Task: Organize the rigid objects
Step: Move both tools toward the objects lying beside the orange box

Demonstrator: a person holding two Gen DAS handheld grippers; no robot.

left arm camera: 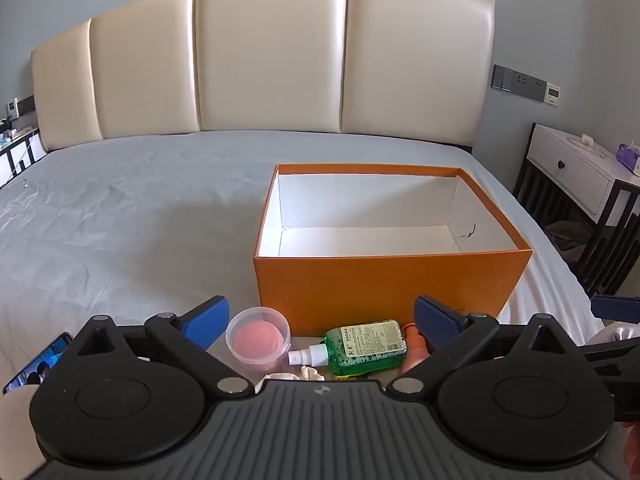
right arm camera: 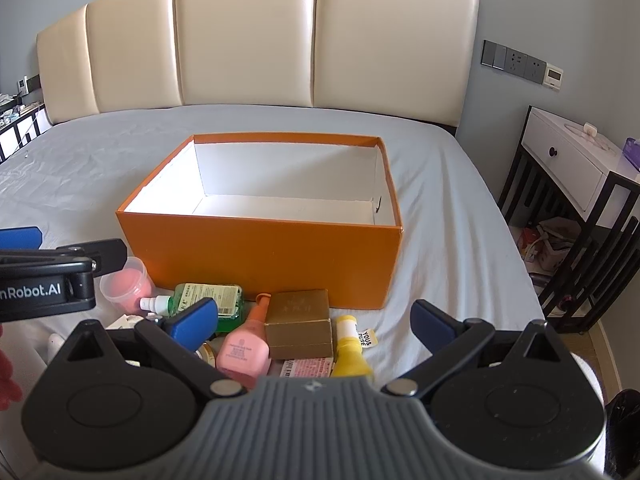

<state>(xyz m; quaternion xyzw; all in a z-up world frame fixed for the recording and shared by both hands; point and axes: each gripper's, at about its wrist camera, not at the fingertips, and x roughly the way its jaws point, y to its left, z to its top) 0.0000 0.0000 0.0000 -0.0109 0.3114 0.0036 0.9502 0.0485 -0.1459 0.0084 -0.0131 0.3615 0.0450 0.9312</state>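
An open orange box (left arm camera: 384,284) with a white empty inside stands on the bed; it also shows in the right wrist view (right arm camera: 256,252). Before it lie a clear cup with a pink ball (left arm camera: 258,338) (right arm camera: 124,282), a green spray bottle (left arm camera: 360,346) (right arm camera: 204,298), a pink bottle (right arm camera: 244,350), a gold box (right arm camera: 298,322) and a yellow bottle (right arm camera: 350,350). My left gripper (left arm camera: 320,318) is open above the cup and green bottle. My right gripper (right arm camera: 314,322) is open above the gold box and pink bottle. Both are empty.
The bed has a grey sheet (left arm camera: 120,220) and a cream headboard (left arm camera: 272,60). A white nightstand (right arm camera: 576,168) stands at the right. A phone (left arm camera: 38,362) lies at the lower left. The left gripper's body (right arm camera: 48,280) shows at the left of the right wrist view.
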